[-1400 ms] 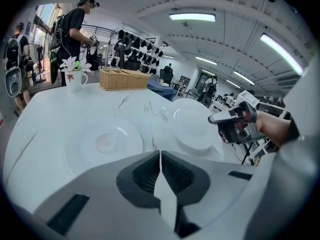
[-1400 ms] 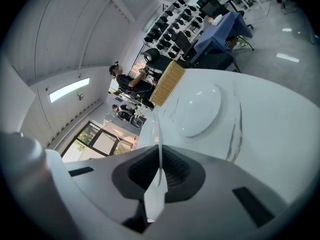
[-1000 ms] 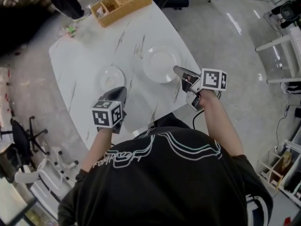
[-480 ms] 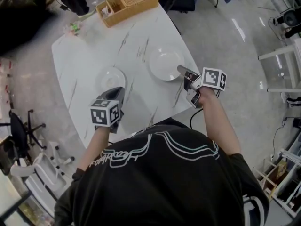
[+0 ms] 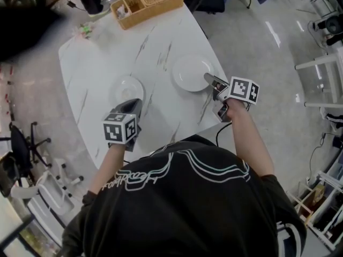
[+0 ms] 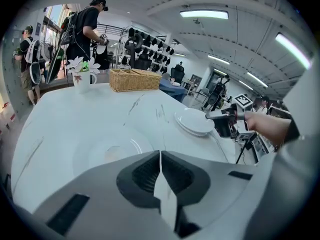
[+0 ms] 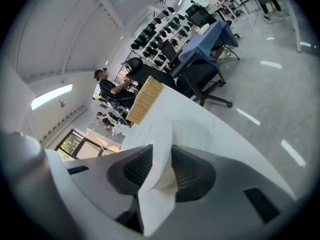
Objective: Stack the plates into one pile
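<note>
Two plates lie apart on the white marble table (image 5: 161, 111). The large white plate (image 5: 191, 73) (image 6: 194, 120) (image 7: 192, 131) is on the right, the smaller pale plate (image 5: 127, 88) (image 6: 112, 151) on the left. My right gripper (image 5: 208, 78) (image 7: 162, 151) (image 6: 216, 118) is at the large plate's near-right rim. Its jaws are opening, the rim sits at the gap and the pads do not press on it. My left gripper (image 5: 133, 103) (image 6: 160, 155) hovers just short of the small plate, shut and empty.
A wicker basket (image 5: 147, 3) (image 6: 134, 79) (image 7: 145, 100) stands at the table's far edge, a cup of white flowers (image 5: 83, 32) (image 6: 82, 74) at the far left corner. The table's right edge runs right beside the large plate. Office chairs and people are beyond the table.
My right gripper has edged in and down to the large plate's rim. The left gripper and both plates have stayed put.
</note>
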`<state>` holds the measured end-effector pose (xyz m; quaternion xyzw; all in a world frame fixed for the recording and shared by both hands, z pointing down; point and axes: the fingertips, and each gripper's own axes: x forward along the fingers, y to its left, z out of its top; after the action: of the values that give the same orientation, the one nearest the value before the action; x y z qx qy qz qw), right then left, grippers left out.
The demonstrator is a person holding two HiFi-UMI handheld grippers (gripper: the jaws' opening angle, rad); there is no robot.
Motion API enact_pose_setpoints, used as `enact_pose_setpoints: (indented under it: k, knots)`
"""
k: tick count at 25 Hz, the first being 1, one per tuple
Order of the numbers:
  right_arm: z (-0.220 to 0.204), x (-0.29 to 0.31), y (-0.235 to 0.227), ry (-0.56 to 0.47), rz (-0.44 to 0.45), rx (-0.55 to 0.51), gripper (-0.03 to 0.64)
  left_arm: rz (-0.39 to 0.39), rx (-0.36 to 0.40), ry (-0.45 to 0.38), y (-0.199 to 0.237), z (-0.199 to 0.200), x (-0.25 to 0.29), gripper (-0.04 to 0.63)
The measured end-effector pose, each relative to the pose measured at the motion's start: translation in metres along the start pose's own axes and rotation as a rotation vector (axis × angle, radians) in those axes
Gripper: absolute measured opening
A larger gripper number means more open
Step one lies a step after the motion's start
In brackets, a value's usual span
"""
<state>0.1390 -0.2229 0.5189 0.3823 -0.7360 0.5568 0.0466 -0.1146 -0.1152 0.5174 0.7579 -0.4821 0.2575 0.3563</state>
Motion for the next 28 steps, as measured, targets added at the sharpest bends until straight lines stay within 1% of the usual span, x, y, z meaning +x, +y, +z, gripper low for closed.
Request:
enact_pose_setpoints:
  k: [2, 4, 6, 7, 10, 12, 16, 19, 23, 26, 28]
  knots:
    - [0.003, 0.0, 0.0, 0.004, -0.026, -0.065, 0.189, -0.001, -0.002, 0.003, 0.0, -0.001, 0.001, 0.031]
    - [0.005, 0.001, 0.003, 0.015, -0.039, -0.144, 0.234, 0.0, -0.003, 0.004, 0.001, -0.002, 0.002, 0.031]
    - [0.005, 0.003, 0.007, 0.041, -0.055, -0.242, 0.269, 0.001, -0.004, 0.005, 0.003, -0.001, 0.003, 0.031]
    - [0.003, 0.005, 0.007, 0.069, -0.076, -0.309, 0.284, 0.002, -0.003, 0.004, 0.003, -0.001, 0.003, 0.031]
    - [-0.008, 0.008, -0.001, 0.18, -0.181, -0.54, 0.298, 0.004, -0.002, 0.002, 0.003, -0.001, 0.003, 0.031]
    - [-0.009, 0.01, 0.0, 0.211, -0.222, -0.621, 0.302, 0.008, -0.002, 0.001, 0.004, 0.0, 0.002, 0.031]
    - [-0.007, 0.01, -0.001, 0.226, -0.272, -0.687, 0.308, 0.016, -0.007, 0.0, 0.007, 0.0, 0.0, 0.031]
    - [-0.004, 0.011, -0.004, 0.215, -0.296, -0.697, 0.317, 0.021, -0.015, -0.001, 0.011, -0.003, -0.001, 0.031]
    - [-0.005, 0.012, -0.004, 0.212, -0.288, -0.677, 0.319, 0.031, -0.027, -0.008, 0.017, -0.006, -0.005, 0.031]
    - [-0.014, 0.016, -0.001, 0.254, -0.271, -0.689, 0.319, 0.038, -0.037, -0.013, 0.021, -0.008, -0.008, 0.031]
    - [-0.015, 0.019, 0.0, 0.259, -0.277, -0.691, 0.319, 0.042, -0.046, -0.017, 0.024, -0.01, -0.01, 0.031]
